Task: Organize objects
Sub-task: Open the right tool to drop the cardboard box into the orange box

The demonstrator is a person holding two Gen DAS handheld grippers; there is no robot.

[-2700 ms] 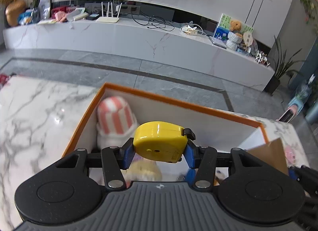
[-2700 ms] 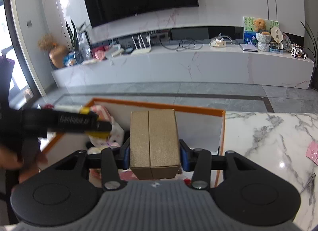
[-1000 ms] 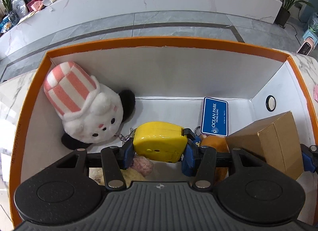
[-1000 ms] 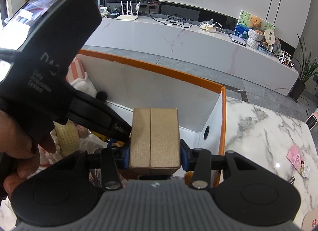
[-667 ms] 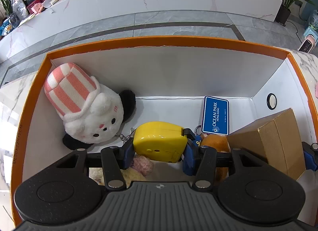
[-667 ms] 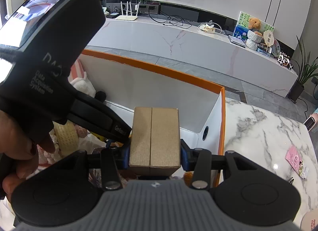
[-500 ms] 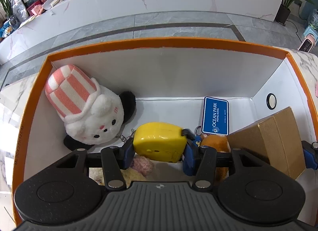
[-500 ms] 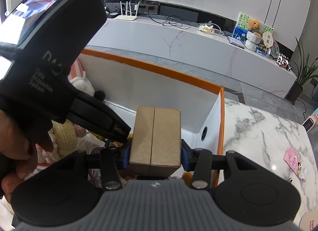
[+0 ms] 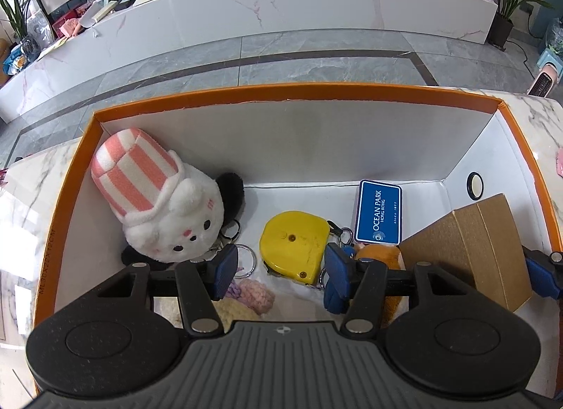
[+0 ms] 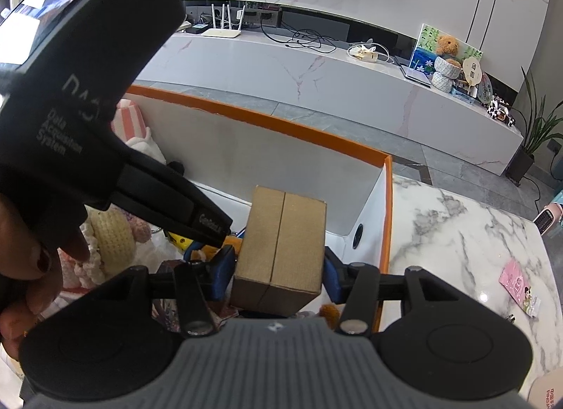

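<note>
Left gripper (image 9: pixel 279 270) jaws have just been opening; tape measure (image 9: pixel 293 245) lies free between them; right gripper (image 10: pixel 278 277) jaws have just been opening, box (image 10: pixel 279 250) between, grip unclear.

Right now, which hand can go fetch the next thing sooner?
Left, probably: the left fingers have just opened clear of the yellow tape measure; the right fingers, also just opening, have the brown cardboard box between them.
</note>
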